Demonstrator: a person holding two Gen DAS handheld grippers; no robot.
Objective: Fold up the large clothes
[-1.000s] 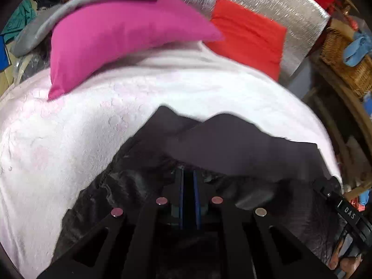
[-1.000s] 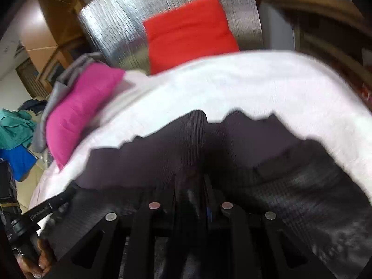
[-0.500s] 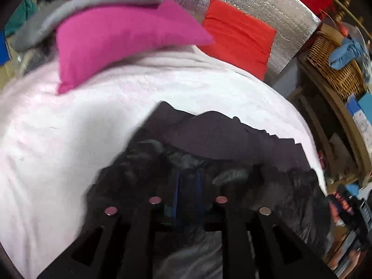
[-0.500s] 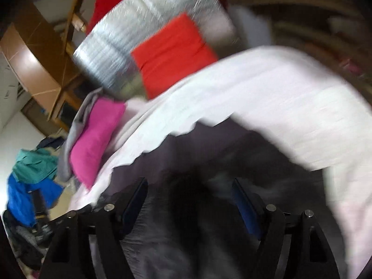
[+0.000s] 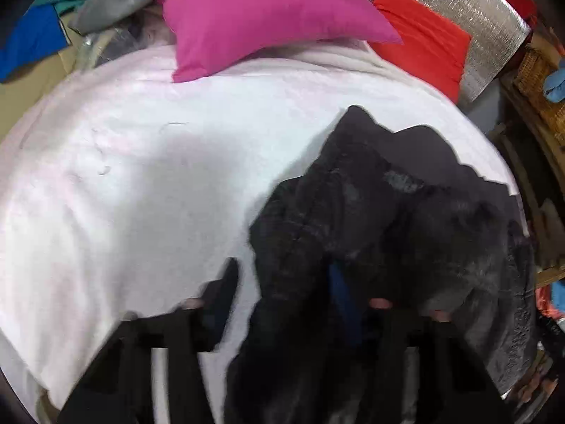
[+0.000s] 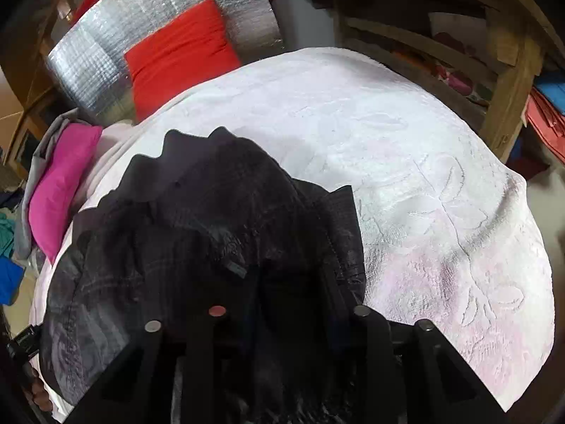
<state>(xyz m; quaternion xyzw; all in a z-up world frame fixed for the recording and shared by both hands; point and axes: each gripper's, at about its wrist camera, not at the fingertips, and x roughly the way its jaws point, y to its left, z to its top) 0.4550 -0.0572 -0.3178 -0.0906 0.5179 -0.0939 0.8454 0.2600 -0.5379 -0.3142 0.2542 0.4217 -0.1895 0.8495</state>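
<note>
A dark, faintly checked garment (image 5: 388,212) lies rumpled on the white bed cover (image 5: 141,194). My left gripper (image 5: 282,286) is at the garment's left edge with its jaws opening. Cloth covers the blue-padded right finger (image 5: 339,289), while the left finger (image 5: 226,282) stands clear over the cover. In the right wrist view the same garment (image 6: 212,212) fills the lower left. My right gripper (image 6: 293,289) is low over its right part, jaws closing, with dark cloth bunched between them. The fingers are hard to tell from the fabric.
A pink pillow (image 5: 265,17), a red pillow (image 5: 423,46) and a silver foil board (image 5: 476,10) stand at the bed's far end. Grey cloth (image 5: 123,3) tops the pink pillow. Wooden shelving (image 6: 459,53) runs along the right, and bare cover (image 6: 441,194) lies beside the garment.
The left gripper let go of the cloth and slid left to the garment's edge. The right gripper opened wide, shifted right across the garment, then narrowed again over bunched cloth.
</note>
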